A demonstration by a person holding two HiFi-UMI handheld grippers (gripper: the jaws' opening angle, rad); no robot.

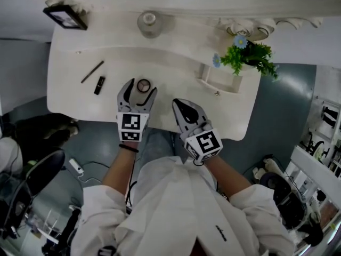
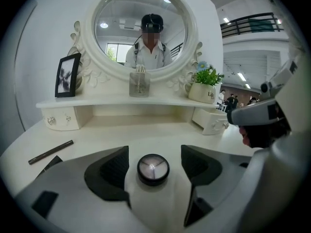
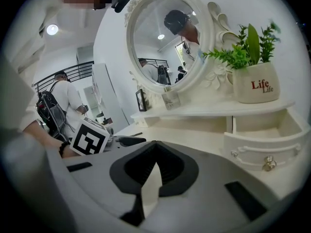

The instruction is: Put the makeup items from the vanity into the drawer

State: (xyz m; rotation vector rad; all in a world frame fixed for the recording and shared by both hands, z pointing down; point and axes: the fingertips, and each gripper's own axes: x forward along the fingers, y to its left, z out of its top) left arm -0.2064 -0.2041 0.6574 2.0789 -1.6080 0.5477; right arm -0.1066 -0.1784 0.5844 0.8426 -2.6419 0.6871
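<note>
White vanity top (image 1: 176,71) with the makeup loose on it, nothing in the drawer that I can see yet. The left gripper (image 1: 141,88) has its jaws spread wide, one on each side of the little round black-rimmed pot (image 2: 153,169). There's a gap on both sides, so it's bracketing the pot and not pinching it; my guess is it's lined up that way so one squeeze gets it by the sides. The right gripper (image 1: 179,104) is pinched closed on nothing, tips together, parked near the front edge of the table. It's probably just waiting out of the way, and it's on the same side as the small drawer (image 3: 257,149), which is pulled open under the potted plant (image 1: 250,55), presumably so stuff can go straight in. Count time: three makeup things on the surface by my reckoning, the round pot, a thin dark pencil (image 1: 92,72) and a short black tube (image 1: 99,85) just beside it, both well off to the left of the pot. One drawer open, two grippers, plus one photo frame (image 1: 65,16) and one glass jar (image 1: 149,24) up on the shelf that don't look like part of the job
</note>
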